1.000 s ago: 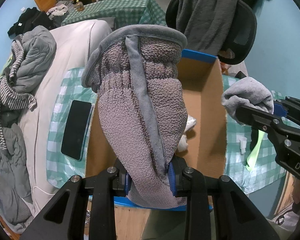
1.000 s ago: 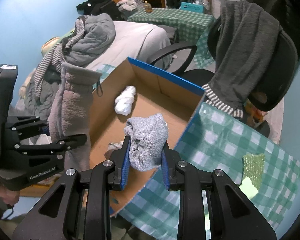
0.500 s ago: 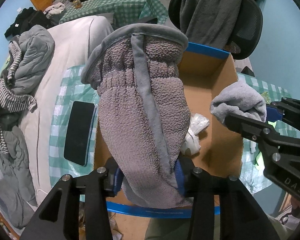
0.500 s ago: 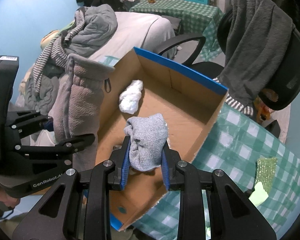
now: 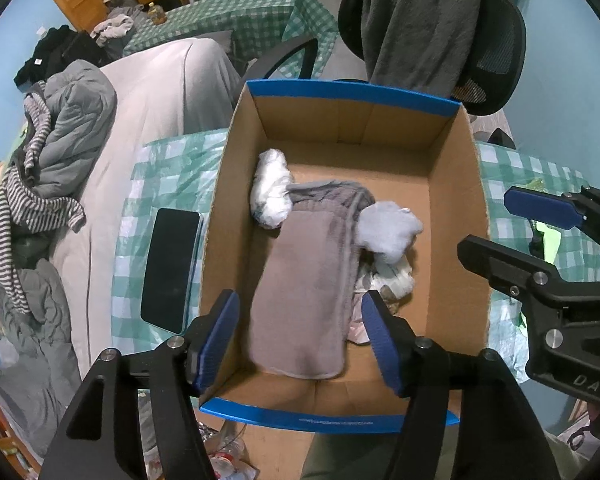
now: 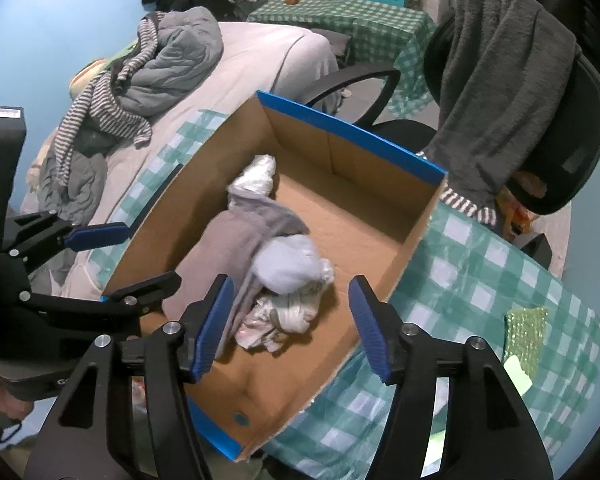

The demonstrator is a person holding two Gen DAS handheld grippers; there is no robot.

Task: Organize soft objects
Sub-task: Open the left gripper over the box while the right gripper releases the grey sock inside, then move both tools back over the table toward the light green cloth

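A cardboard box (image 5: 456, 208) with blue rims (image 6: 352, 132) stands on the checked table. In it lie a long grey fleece mitten (image 5: 308, 280) (image 6: 228, 248), a light grey rolled sock (image 5: 388, 232) (image 6: 288, 268), a white bundle (image 5: 272, 192) (image 6: 256, 176) and pale crumpled cloths (image 6: 276, 320). My left gripper (image 5: 300, 340) is open and empty above the box's near end; it also shows in the right wrist view (image 6: 116, 256). My right gripper (image 6: 288, 324) is open and empty above the box; it also shows in the left wrist view (image 5: 512, 224).
A black phone (image 5: 170, 268) lies on the green checked cloth (image 6: 480, 280) left of the box. A green sponge (image 6: 526, 332) lies at the right. An office chair (image 5: 496, 40) draped with a dark blanket stands behind. A bed (image 5: 152, 92) with heaped clothes is at the left.
Both grippers have opened. The mitten and the grey sock have dropped into the box and lie on its floor.
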